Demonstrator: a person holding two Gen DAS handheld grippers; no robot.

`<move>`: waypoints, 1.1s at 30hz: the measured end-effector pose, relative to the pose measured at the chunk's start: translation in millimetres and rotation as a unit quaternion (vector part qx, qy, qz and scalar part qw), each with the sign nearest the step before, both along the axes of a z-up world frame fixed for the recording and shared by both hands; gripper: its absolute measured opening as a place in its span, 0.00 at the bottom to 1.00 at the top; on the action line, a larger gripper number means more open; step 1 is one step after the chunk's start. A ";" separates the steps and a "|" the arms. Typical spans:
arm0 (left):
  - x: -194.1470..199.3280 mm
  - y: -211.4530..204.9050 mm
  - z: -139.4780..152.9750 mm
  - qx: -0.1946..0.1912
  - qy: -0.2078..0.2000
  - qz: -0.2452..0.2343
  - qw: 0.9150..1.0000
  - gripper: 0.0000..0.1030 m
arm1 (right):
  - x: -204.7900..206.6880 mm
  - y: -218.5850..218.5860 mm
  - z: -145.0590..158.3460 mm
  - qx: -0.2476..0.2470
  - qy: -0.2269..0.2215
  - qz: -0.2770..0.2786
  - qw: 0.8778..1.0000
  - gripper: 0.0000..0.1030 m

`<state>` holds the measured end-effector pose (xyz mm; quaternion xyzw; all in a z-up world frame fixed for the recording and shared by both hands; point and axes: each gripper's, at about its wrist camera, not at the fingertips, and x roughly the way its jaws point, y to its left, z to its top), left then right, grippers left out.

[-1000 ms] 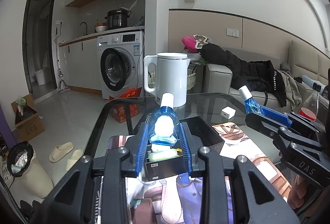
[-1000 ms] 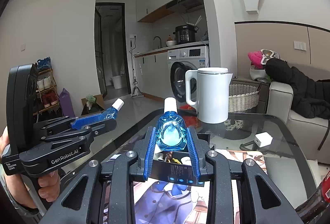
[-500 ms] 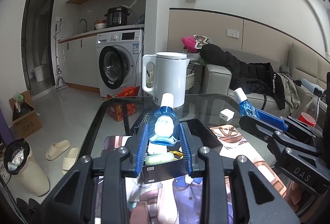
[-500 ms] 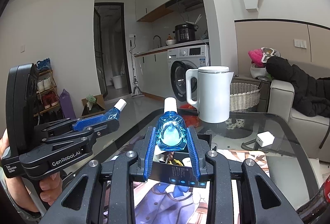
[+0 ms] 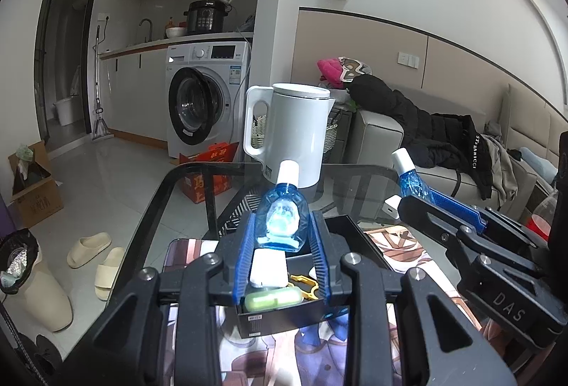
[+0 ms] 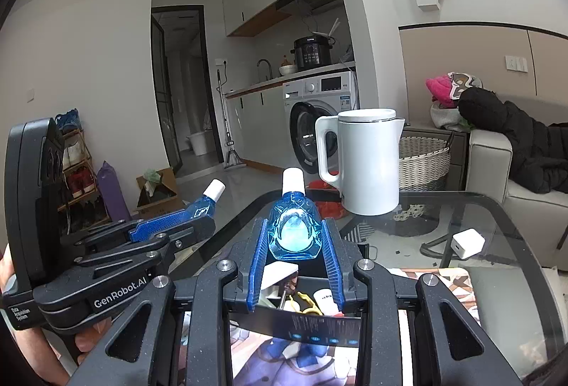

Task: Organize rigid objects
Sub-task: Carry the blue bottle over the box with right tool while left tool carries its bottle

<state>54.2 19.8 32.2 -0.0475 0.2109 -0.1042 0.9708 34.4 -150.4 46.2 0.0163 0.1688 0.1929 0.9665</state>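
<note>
My left gripper (image 5: 282,233) is shut on a small blue bottle (image 5: 283,219) with a white cap, held upright above an open black box (image 5: 340,229). The box holds a white block (image 5: 268,267), a green case (image 5: 273,300) and a yellow piece (image 5: 303,283). My right gripper (image 6: 294,237) is shut on a second blue bottle (image 6: 294,229) with a white cap, also above the black box (image 6: 316,322). Each gripper shows in the other's view, the right one (image 5: 415,183) to the right and the left one (image 6: 206,205) to the left.
The box rests on a printed mat (image 5: 401,237) on a glass table (image 6: 497,208). A white kettle (image 5: 294,134) stands at the table's far edge and a white charger (image 6: 468,242) lies to the right. A sofa (image 5: 383,144) stands beyond; slippers (image 5: 96,253) lie on the floor.
Both grippers have risen slightly with their bottles still held. In the left wrist view the black box sits lower and the right gripper has drifted a little left.
</note>
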 end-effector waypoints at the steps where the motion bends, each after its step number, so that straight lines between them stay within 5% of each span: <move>1: 3.0 0.1 -0.7 -0.001 0.000 0.001 1.000 0.28 | 3.0 0.8 -0.1 0.001 0.001 0.000 1.000 0.29; 33: 47.7 -6.8 -18.6 -0.022 0.046 0.004 0.999 0.28 | 55.4 0.0 -9.7 0.012 0.038 0.001 0.999 0.29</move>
